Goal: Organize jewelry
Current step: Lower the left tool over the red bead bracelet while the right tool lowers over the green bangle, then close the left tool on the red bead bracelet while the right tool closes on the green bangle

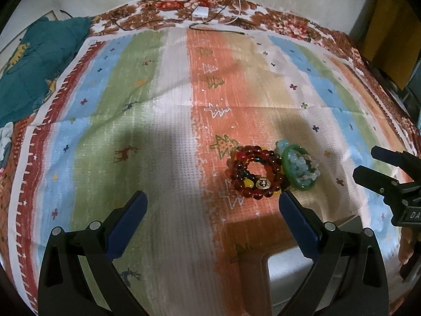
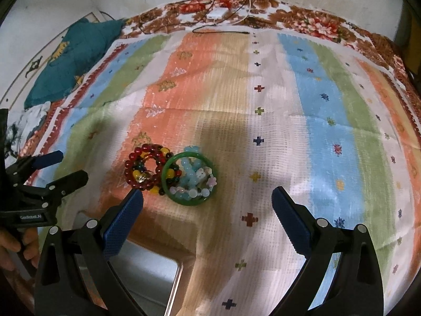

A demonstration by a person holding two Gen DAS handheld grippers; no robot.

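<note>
Left wrist view: left gripper [image 1: 211,206] hovering with jaws spread wide, holding nothing. Red bead bracelet [image 1: 255,175] lying on striped cloth [image 1: 163,137], touching green bangle [image 1: 298,169] on bangle's left; pale blue beads [image 1: 302,168] lying inside bangle. Right gripper [image 1: 368,163] waiting to bangle's right, also wide.

Right wrist view: right gripper [image 2: 208,202] sitting just short of bangle [image 2: 189,177], holding nothing. White box [image 2: 147,273] lying nearer than bangle, likely destination. Advice: pinch one piece only; red bracelet [image 2: 147,169] overlapping bangle rim, so lift slowly to avoid dragging neighbour.

"What's on the striped cloth?"

"A dark red bead bracelet [image 2: 147,169] with some yellow beads, lying flat. A green bangle [image 2: 190,177] touches it, with pale blue beads [image 2: 190,176] piled inside."
</note>
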